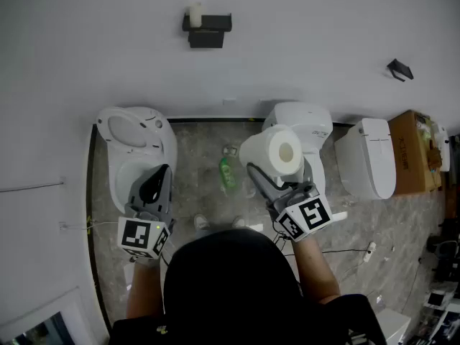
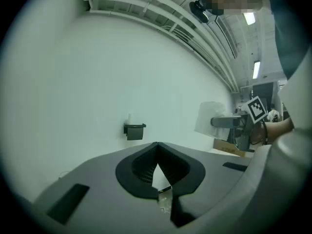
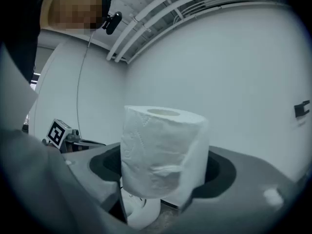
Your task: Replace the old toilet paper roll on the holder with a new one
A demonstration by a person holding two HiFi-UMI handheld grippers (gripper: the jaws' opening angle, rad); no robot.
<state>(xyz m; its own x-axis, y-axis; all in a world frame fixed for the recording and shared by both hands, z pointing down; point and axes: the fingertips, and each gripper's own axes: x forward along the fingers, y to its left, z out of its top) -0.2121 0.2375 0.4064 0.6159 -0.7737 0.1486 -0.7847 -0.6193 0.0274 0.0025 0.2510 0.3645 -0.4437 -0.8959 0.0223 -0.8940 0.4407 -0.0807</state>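
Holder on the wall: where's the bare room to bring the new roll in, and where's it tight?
Bare wall borders the holder left, right and below. The old roll stands on its top. Crowded: the floor between left toilet and middle toilet, where a green bottle lies.

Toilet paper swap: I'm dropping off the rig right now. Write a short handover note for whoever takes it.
Left tool: shut, holding nothing.
Right tool: jaws wide, clamped on the new roll, which is held in the air.
Holder: on the wall ahead, clear of both tools. A small pale stub, likely the old roll, stands on top of it.
Done: new roll picked up.
Left: take the stub off the holder, then mount the new roll.
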